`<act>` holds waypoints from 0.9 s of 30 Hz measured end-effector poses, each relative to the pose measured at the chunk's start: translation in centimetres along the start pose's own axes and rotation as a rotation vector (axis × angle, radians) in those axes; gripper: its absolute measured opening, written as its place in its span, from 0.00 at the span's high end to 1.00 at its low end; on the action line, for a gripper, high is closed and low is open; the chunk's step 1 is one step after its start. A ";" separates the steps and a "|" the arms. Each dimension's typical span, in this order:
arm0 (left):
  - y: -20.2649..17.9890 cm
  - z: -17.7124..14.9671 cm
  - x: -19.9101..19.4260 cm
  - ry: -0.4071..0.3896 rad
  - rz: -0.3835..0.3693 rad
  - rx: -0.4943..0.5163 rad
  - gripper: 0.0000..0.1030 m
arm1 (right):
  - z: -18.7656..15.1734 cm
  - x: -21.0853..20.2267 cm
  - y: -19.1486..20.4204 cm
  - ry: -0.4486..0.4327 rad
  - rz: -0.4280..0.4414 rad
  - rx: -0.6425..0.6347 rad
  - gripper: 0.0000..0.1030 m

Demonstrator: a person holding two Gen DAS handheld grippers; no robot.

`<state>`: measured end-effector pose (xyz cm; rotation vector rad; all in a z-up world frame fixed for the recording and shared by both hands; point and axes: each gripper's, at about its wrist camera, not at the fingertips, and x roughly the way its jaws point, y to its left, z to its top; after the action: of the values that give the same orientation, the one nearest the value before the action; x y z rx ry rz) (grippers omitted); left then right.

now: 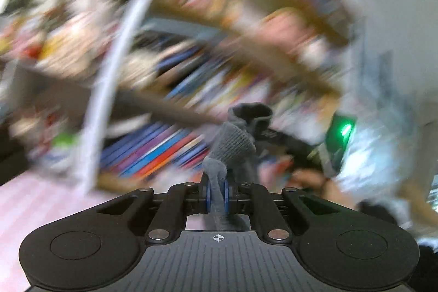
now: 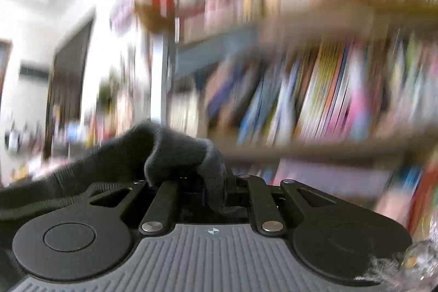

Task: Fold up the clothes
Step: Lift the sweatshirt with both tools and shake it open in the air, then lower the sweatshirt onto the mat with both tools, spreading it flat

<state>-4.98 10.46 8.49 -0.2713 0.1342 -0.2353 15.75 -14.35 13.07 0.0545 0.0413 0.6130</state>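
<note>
Behind both grippers, blurred bookshelves (image 2: 314,100); pink surface (image 1: 41,204) lower left.

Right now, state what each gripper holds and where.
Left gripper pinches a dark grey knit garment by a bunched fold; right gripper clamps its bunched edge.

Your left matt black plastic gripper (image 1: 217,196) pinches rough grey knitted cloth (image 1: 232,144); your right matt black plastic gripper (image 2: 216,196) has it bunched at nine o'clock, beside shiny metal rivets (image 2: 150,226).
</note>
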 end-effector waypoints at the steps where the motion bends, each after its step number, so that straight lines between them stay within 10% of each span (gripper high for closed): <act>1: 1.5 -0.7 0.1 0.044 0.055 -0.027 0.92 | -1.5 1.9 0.7 0.065 0.019 0.000 0.90; 10: 10.7 -3.1 -1.0 0.120 0.345 -0.262 0.78 | -5.1 11.0 10.9 0.191 0.153 -0.264 0.83; 12: 11.3 -3.4 -1.3 0.122 0.409 -0.273 0.51 | -5.8 13.1 12.3 0.264 0.148 -0.328 0.35; 14: 11.6 -3.8 -2.1 0.112 0.462 -0.274 0.23 | -7.1 13.4 12.3 0.324 0.163 -0.358 0.23; 22: 12.4 -3.5 -3.6 0.064 0.462 -0.251 0.25 | -9.3 5.3 5.8 0.370 0.159 -0.254 0.22; 27: 10.4 -2.7 -0.7 0.108 0.316 -0.127 0.61 | -10.3 -2.3 0.4 0.399 0.052 -0.185 0.22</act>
<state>-3.90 19.68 3.06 -0.3589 0.2961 0.0730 13.06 -14.92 2.83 -0.2477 0.3697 0.6703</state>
